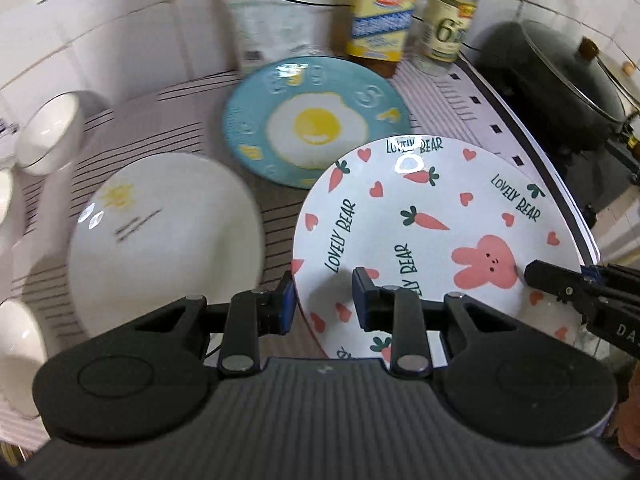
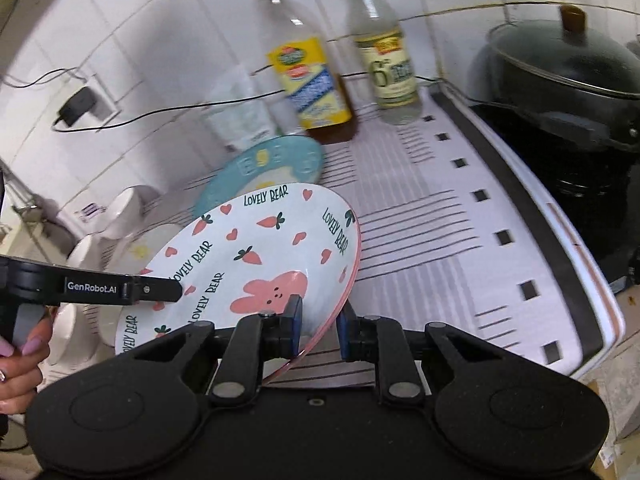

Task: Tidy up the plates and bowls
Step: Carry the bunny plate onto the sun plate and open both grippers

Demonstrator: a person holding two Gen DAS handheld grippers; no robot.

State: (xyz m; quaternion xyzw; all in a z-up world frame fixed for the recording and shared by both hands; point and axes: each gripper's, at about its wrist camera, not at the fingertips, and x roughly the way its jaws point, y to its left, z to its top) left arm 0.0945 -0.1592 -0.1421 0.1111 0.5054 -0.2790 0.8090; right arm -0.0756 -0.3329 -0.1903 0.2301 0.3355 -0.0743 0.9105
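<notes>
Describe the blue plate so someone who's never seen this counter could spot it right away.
Start at the two bottles standing against the tiled wall. Just in front of them, flat on the striped mat, lies the blue plate. It alone is blue with a fried egg printed in its middle; its neighbours are white.

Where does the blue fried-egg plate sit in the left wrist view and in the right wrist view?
Left wrist: the blue fried-egg plate lies upper centre, flat on the striped mat, behind the bunny plate.
Right wrist: the same plate shows centre-left, mostly hidden behind the raised bunny plate.
Shared landmark: the yellow-labelled bottle stands just behind it in both views.
</notes>
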